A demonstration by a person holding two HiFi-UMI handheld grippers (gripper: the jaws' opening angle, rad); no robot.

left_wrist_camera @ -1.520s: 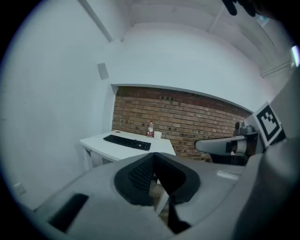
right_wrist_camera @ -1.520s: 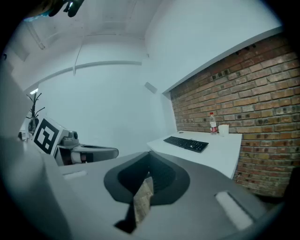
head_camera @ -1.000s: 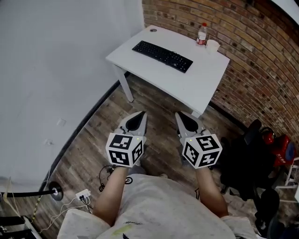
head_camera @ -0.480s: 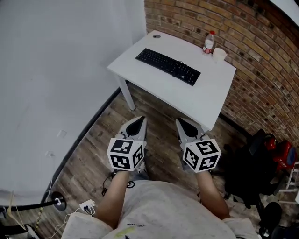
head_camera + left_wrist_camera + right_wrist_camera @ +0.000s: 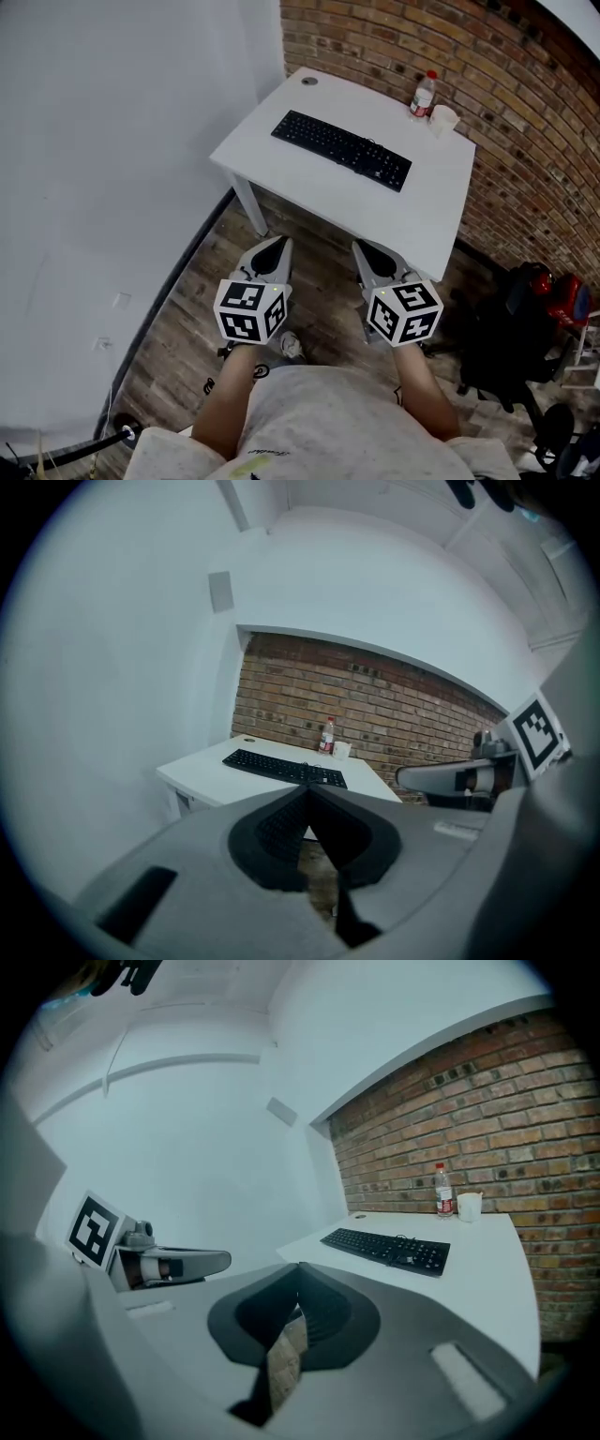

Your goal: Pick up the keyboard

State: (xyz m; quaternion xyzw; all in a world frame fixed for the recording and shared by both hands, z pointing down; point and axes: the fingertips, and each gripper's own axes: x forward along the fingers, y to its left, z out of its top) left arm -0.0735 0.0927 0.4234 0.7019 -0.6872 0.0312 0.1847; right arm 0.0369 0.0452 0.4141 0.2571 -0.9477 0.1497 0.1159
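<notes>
A black keyboard lies slantwise on a white table in the corner of the room; it also shows as the keyboard in the left gripper view and the keyboard in the right one. My left gripper and right gripper hang side by side over the wooden floor, short of the table's near edge. Both are shut with nothing between the jaws, tips together in the left gripper and right gripper views.
A plastic bottle and a white cup stand at the table's far side by the brick wall. A white wall runs along the left. Black chairs and a red item crowd the right.
The whole view has closed in on the table: it sits larger and nearer the grippers than a second ago. Both grippers stay shut and side by side.
</notes>
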